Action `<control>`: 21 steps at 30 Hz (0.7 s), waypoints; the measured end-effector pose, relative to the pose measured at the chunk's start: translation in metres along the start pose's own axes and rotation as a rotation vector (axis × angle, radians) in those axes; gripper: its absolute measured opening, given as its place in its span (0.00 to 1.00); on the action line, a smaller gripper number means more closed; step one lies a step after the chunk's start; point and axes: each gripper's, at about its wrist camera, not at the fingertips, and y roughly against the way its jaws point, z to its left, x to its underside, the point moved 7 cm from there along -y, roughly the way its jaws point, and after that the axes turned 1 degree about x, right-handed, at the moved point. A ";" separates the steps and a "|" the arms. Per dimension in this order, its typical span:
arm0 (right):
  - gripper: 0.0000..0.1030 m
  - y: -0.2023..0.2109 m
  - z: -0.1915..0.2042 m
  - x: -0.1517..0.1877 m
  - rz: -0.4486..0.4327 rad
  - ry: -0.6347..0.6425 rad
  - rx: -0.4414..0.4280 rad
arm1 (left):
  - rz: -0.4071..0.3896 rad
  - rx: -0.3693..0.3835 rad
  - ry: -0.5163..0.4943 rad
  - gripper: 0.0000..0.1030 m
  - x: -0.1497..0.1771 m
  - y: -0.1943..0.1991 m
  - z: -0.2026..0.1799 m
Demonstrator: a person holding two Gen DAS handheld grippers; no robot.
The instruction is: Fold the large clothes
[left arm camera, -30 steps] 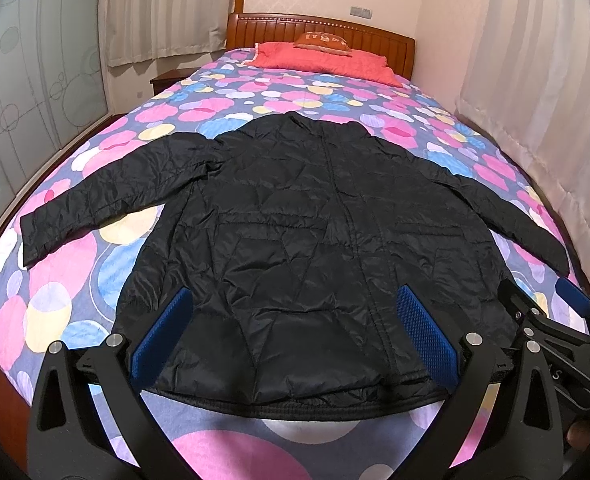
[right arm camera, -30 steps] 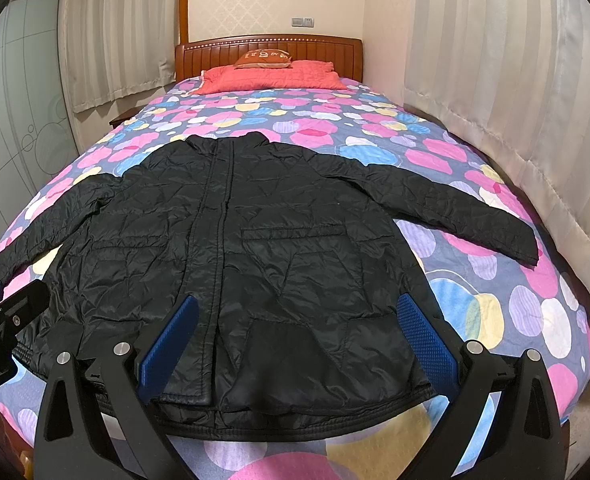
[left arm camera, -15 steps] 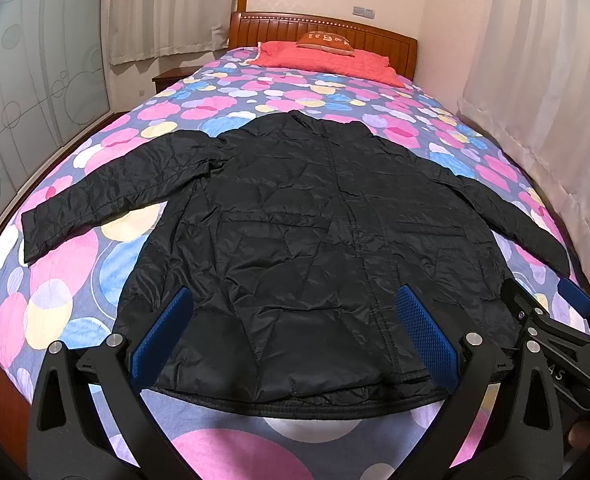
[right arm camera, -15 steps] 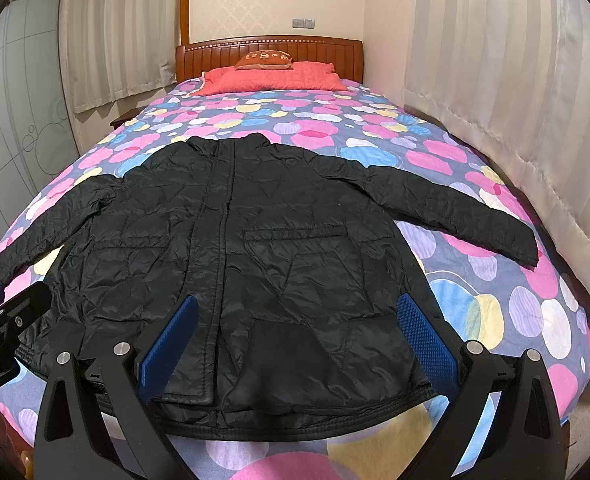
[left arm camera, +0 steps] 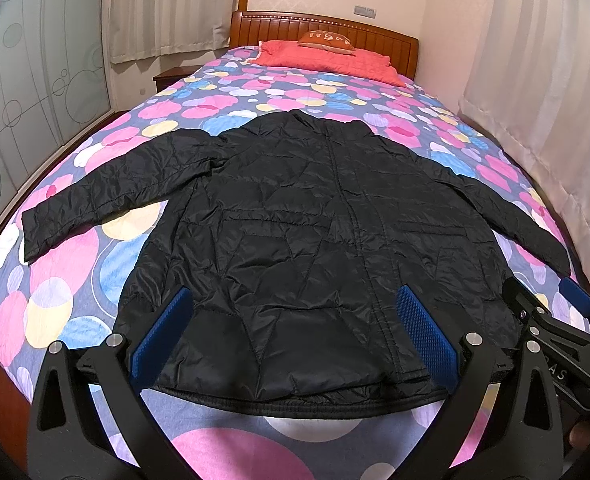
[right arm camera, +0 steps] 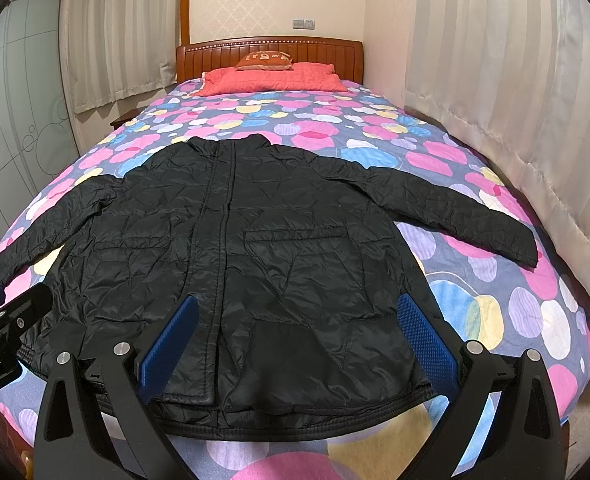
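Jacket [left arm camera: 315,248], black, quilted; lies flat and front-up on the bedspread [left arm camera: 55,280], sleeves spread to both sides, hem nearest both claws | left gripper [left arm camera: 295,336]: fingers wide apart, holding nothing, above the hem's left half | right gripper [right arm camera: 295,338]: fingers wide apart, empty, above the hem's right half | pillow [right arm camera: 275,76] far ahead, at the headboard

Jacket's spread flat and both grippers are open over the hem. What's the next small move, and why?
Probably reach the left gripper out to the left sleeve cuff. The black jacket lies flat, unfolded, sleeves spread wide; folding a sleeve inward likely comes first.
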 end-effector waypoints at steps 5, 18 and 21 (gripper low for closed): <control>0.96 0.000 0.000 0.000 -0.001 0.000 0.000 | 0.000 -0.001 0.000 0.98 0.000 0.000 0.000; 0.96 -0.002 0.000 0.000 0.002 0.002 0.001 | 0.005 -0.001 0.001 0.98 0.005 -0.003 0.006; 0.96 -0.001 -0.001 0.000 0.004 0.001 0.001 | 0.006 -0.001 0.002 0.98 0.006 -0.005 0.006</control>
